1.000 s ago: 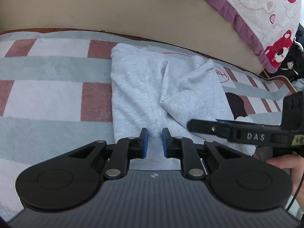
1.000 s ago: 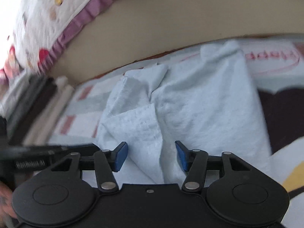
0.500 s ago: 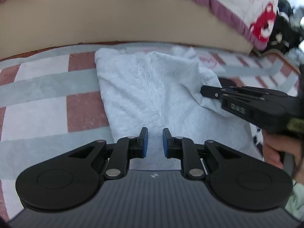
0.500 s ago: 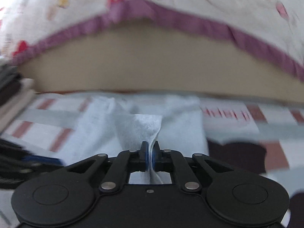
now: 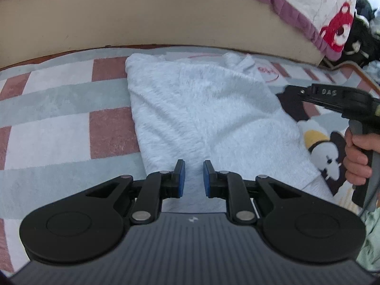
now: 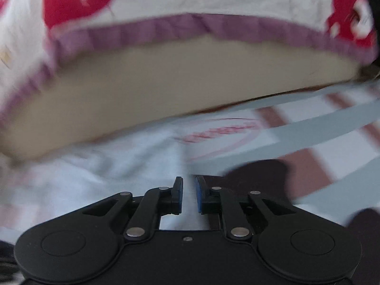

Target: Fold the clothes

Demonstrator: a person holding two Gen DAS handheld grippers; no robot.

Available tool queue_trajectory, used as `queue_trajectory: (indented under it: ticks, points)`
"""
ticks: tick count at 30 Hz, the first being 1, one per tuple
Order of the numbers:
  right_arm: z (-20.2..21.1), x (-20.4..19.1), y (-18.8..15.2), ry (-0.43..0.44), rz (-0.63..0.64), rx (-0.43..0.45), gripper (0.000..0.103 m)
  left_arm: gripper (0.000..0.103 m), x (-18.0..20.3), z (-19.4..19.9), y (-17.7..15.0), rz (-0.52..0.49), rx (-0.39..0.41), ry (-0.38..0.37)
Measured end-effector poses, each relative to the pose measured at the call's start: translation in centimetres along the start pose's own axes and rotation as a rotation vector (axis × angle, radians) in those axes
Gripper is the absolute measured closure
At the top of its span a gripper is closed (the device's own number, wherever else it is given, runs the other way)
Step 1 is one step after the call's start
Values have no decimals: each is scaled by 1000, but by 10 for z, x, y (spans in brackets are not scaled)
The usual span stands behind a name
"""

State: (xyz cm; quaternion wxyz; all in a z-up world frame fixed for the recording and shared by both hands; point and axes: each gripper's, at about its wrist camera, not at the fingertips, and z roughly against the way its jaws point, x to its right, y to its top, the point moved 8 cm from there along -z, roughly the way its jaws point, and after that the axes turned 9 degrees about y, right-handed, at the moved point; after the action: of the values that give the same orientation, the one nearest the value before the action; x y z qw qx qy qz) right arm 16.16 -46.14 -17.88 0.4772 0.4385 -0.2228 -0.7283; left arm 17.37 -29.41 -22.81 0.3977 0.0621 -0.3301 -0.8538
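A pale grey fleecy garment (image 5: 201,109) lies flattened on a checked rug (image 5: 59,118), its folded layer spread smooth. My left gripper (image 5: 192,178) hovers over the garment's near edge, its blue-padded jaws a narrow gap apart with nothing between them. My right gripper (image 5: 288,91), held by a hand (image 5: 358,156), points at the garment's right edge. The right wrist view is blurred: the right gripper (image 6: 188,194) has its jaws slightly apart above the pale garment (image 6: 95,166), and no cloth is pinched between them.
A beige bed base (image 5: 142,19) with a purple-frilled bear-print cover (image 5: 308,4) stands just behind the rug. The rug has a penguin picture (image 5: 325,152) to the right of the garment. Dark items (image 5: 363,35) sit at the far right.
The right gripper shut on a raised flap of the garment, carried it to the right, and its jaws have parted; the flap now lies flat. The left gripper stayed over the near edge.
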Motion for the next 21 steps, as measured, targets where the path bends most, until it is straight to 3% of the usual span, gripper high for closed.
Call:
queue_trajectory:
  ticks: [3,5,7,10,11,13,17,21]
  points:
    - [-4,-29,-6,180,42,-51,58,87,3,8,6,17,47,-44]
    - [-12,-47,-19,280,56,-124,57,87,7,13,9,11,70,-61]
    - [-26,-54,-37,317,17,-203,57,87,5,10,8,16,58,-57]
    - [-43,-51,-48,184,124,-217,57,85,1,4,5,25,30,-45]
    - [-48,-50,-47,155,166,-234,62,85,0,2,4,28,21,-41]
    - [-50,-48,-38,145,216,-219,61,84,-3,-2,3,35,2,-32]
    - [-44,-19,-24,35,189,-141,59,84,-7,-9,0,48,-25,-22]
    - [-43,6,-20,-89,146,-120,59,84,-12,-7,3,56,-10,9]
